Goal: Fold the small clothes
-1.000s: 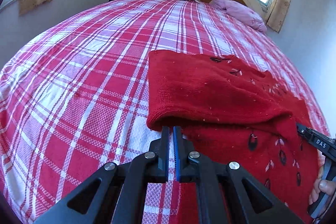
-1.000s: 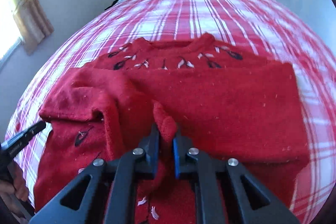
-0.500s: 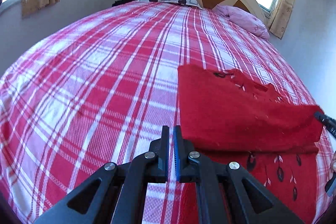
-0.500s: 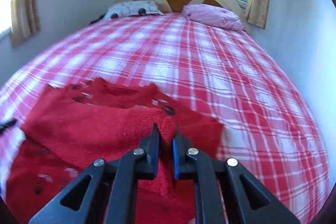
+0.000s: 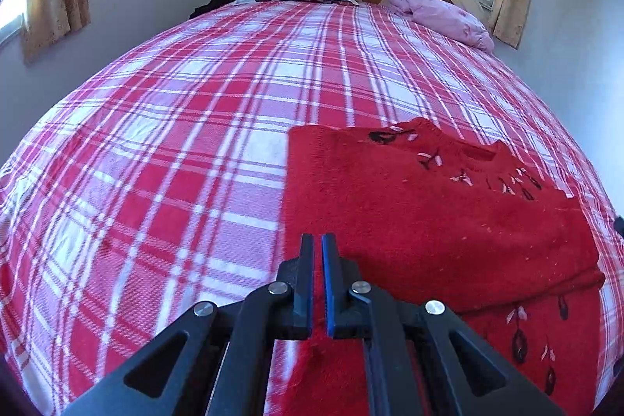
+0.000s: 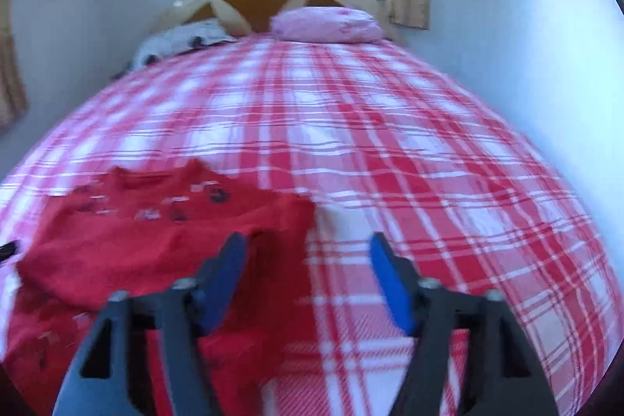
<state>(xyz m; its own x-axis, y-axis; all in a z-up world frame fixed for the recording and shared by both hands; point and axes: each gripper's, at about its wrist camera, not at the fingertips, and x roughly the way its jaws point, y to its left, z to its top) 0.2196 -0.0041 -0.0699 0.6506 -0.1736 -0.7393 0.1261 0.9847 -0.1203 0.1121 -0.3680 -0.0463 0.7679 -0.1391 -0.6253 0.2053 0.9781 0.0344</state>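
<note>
My right tool point(image 6: 306, 256), clamped on the red sweater point(image 5: 421, 221) half a second ago, now gapes apart, dropping the folded-over layer onto the plaid bed point(image 5: 175, 143), while my left tool point(image 5: 316, 252) stays pinched on the hem.

Red knit sweater point(image 5: 429, 221) w/ dark & pale embroidery, folded over itself, lying flat on bed point(image 5: 195, 143).
</note>
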